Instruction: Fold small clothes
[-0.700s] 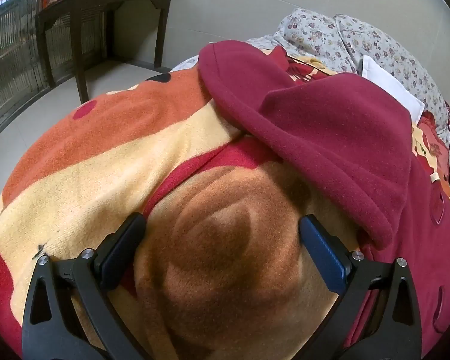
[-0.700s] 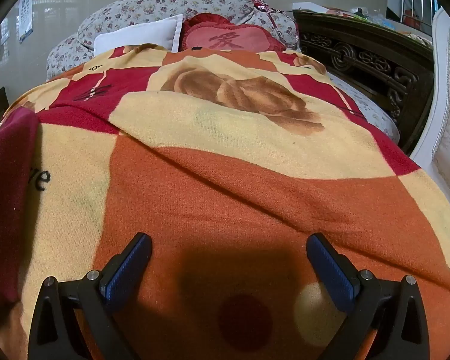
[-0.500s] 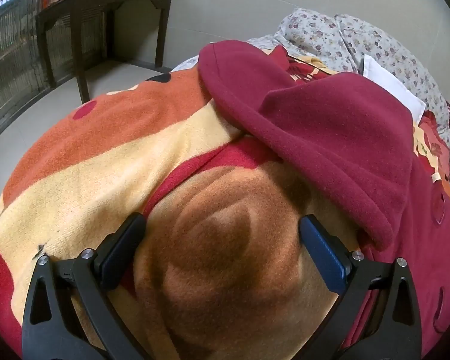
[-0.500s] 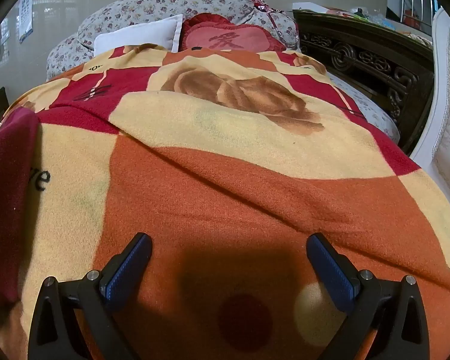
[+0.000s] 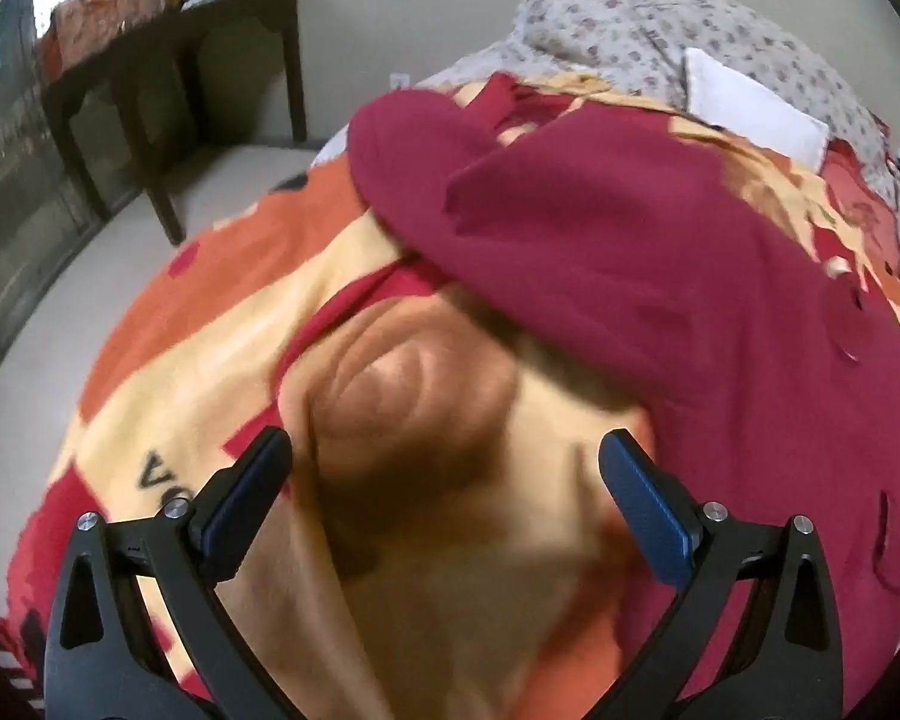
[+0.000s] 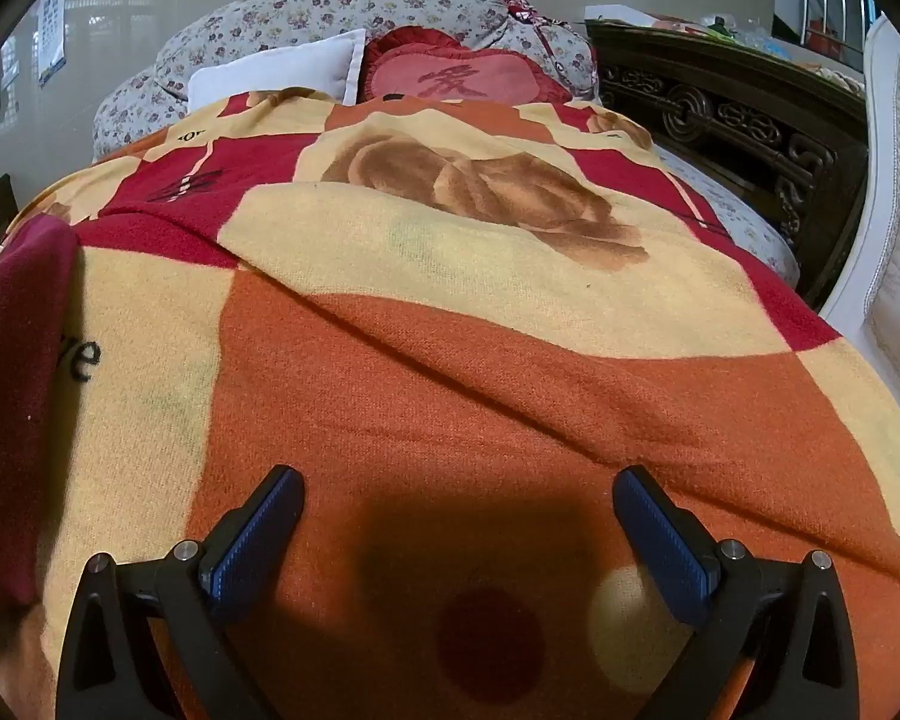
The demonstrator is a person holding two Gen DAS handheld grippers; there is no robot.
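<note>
A dark red fleece garment (image 5: 660, 252) lies on a bed blanket, partly folded over itself, with buttonholes along its right side. My left gripper (image 5: 444, 468) is open and empty, above the blanket's brown swirl, near and to the left of the garment. In the right wrist view the garment's edge (image 6: 12, 360) shows at the far left. My right gripper (image 6: 459, 507) is open and empty over an orange patch, well to the right of the garment.
The orange, yellow and red blanket (image 6: 450, 372) covers the bed. Floral pillows (image 6: 342, 18), a white pillow (image 6: 282, 69) and a red cushion (image 6: 456, 81) lie at the head. A dark wooden table (image 5: 168, 78) stands on the floor left; a carved dark bed frame (image 6: 720, 114) on the right.
My left gripper has pulled back and up from the garment, so more blanket shows below; the view is blurred by motion. My right gripper has not moved.
</note>
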